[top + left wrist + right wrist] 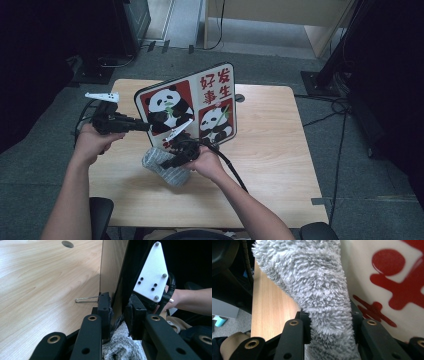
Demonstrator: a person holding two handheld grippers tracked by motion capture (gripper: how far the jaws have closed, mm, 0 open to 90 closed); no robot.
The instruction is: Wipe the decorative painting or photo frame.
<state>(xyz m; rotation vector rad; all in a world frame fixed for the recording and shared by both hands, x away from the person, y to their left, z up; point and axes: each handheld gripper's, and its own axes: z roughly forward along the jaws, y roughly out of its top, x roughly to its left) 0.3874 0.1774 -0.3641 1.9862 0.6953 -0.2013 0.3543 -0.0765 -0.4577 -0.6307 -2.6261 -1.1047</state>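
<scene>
A board with panda pictures and red characters (210, 95) stands tilted upright on the wooden table (270, 150). My left gripper (145, 127) is shut on its left edge; in the left gripper view the board's edge (110, 272) sits between the jaws of the left gripper (119, 312). A grey fluffy cloth (167, 172) lies against the board's lower front, and my right gripper (170, 161) is shut on it. The right gripper view shows the cloth (317, 285) pinched in the right gripper (329, 322), beside the board's printed face (387, 277).
A thin wire leg (86, 299) sticks out behind the board onto the table. A cable hole (240, 98) lies at the table's far edge. Black stands (100, 65) and cables (340, 107) sit on the floor around it. The table's right half is bare wood.
</scene>
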